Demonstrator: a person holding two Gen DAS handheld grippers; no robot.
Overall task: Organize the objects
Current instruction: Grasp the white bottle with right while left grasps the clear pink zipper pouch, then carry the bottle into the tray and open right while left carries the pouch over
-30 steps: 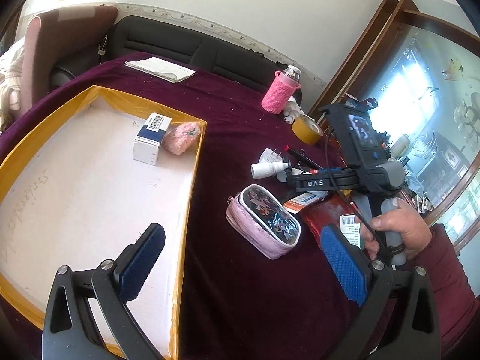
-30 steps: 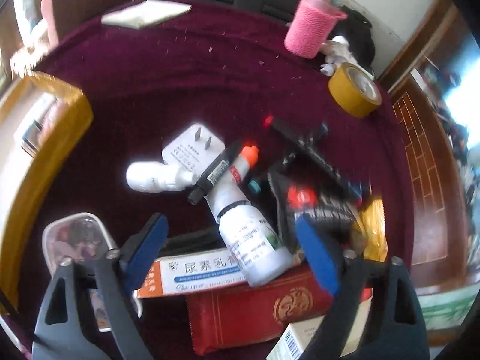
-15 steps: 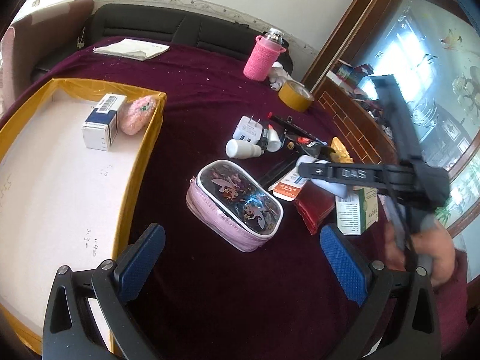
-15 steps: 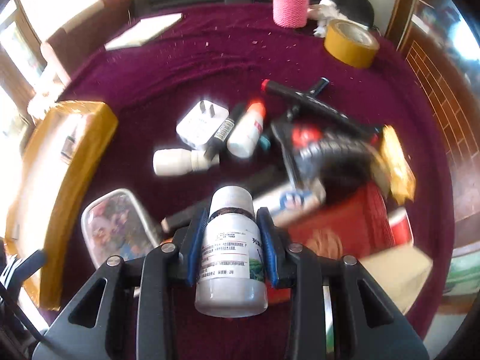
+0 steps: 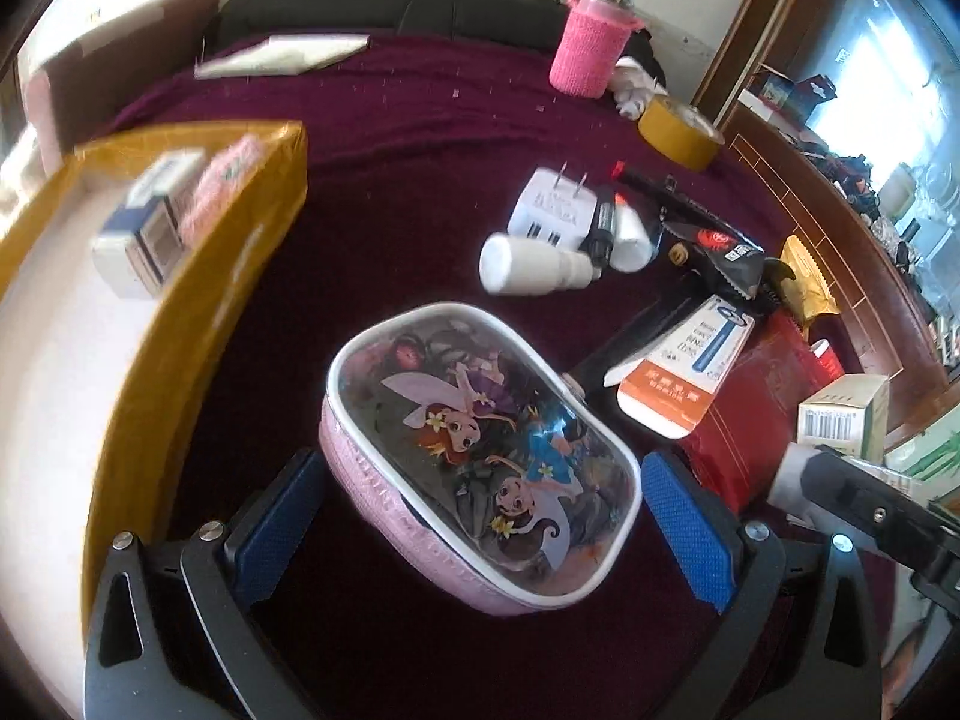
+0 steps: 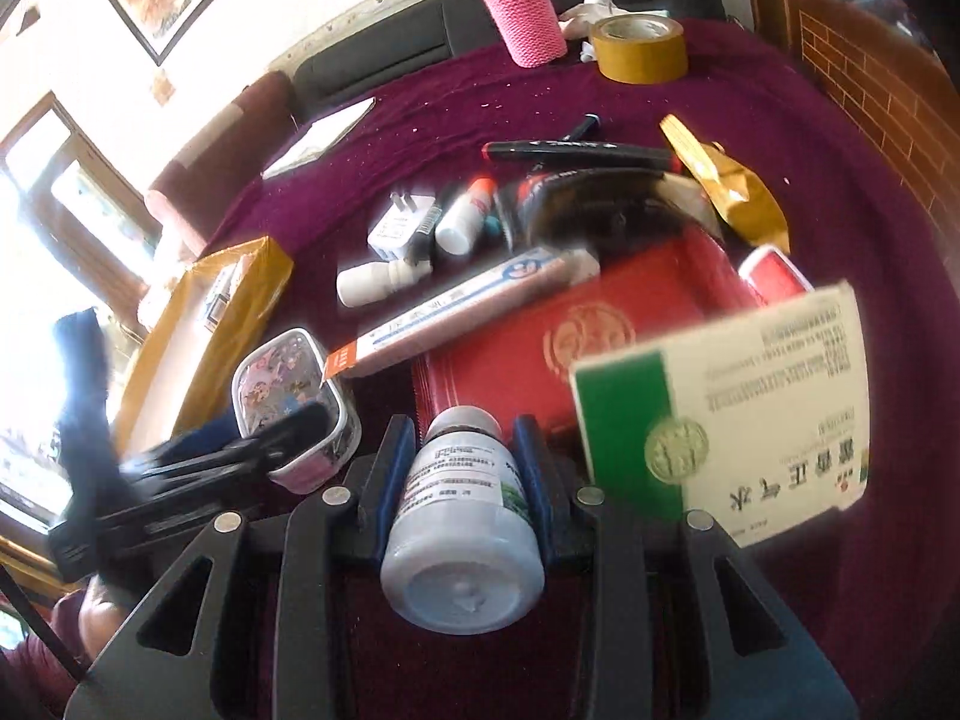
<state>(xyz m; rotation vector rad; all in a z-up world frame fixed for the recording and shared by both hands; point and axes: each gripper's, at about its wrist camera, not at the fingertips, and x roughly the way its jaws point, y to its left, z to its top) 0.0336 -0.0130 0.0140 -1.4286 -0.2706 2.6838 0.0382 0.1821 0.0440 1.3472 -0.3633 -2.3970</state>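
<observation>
A maroon-clothed bench (image 5: 420, 138) carries a yellow-walled tray (image 5: 198, 312), ahead and left of the left tool (image 5: 480, 516), holding a blurred white-and-blue box (image 5: 144, 228) and a pink object (image 5: 222, 192) too smeared to identify. That tool's blue pads stand spread to either side of a pink case (image 5: 480, 456) with a cartoon lid, not pressing it. The right tool (image 6: 463, 456) pinches a white bottle (image 6: 462, 516) between its pads, base toward the camera, above a red book (image 6: 540, 348). Just right of it, a green-and-white carton (image 6: 720, 420) is blurred. Farther ahead lie a charger (image 5: 552, 210), a small bottle (image 5: 528, 264) and a tape roll (image 6: 636, 48), beside a pink-sleeved flask (image 6: 528, 18).
</observation>
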